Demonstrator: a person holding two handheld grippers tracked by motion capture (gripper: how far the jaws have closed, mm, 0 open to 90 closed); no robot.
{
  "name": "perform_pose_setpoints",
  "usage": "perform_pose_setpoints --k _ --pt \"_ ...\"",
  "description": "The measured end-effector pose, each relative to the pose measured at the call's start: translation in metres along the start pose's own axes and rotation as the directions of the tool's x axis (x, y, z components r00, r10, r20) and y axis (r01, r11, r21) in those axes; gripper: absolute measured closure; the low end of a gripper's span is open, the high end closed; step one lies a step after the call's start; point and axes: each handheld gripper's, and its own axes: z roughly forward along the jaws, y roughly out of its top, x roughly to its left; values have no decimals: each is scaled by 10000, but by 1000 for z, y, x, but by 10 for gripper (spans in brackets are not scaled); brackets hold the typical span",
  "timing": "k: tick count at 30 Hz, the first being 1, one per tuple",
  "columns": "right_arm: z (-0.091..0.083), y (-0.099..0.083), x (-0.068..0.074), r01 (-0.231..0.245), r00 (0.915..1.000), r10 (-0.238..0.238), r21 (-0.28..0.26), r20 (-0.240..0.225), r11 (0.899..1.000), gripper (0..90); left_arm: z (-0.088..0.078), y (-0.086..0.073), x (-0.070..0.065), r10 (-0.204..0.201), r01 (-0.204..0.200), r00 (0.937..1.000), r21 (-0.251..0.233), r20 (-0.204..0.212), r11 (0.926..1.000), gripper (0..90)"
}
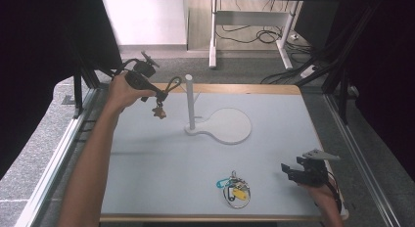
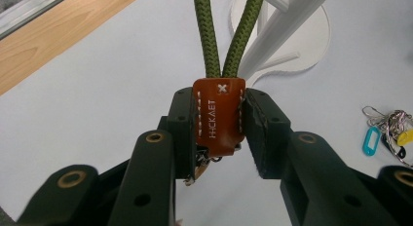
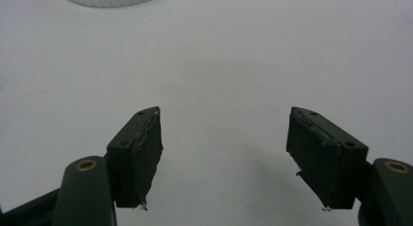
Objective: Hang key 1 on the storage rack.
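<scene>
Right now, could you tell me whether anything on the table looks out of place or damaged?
Nothing looks damaged. The one loose item is a bunch of keys and tags lying in a heap near the table's front edge, well away from the white peg stand.

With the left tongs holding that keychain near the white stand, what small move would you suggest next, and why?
Probably carry the left tongs a little toward the white stand and lift, so the green rope loop can drop over its post. They are shut on the keychain's orange leather tab, and the loop is beside the post, not over it.
</scene>
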Motion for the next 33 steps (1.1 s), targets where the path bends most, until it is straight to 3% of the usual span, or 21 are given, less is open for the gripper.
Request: perform_pose_setpoints --k 26,33 --pt "0 -1 0 -14 10000 14 25 26 10000 292 20 6 4 185 -192 9979 110 619 9998 665" --pt "0 -1 -1 -21 10000 21 37 46 10000 292 22 6 7 452 -460 9962 88 751 9989 665"
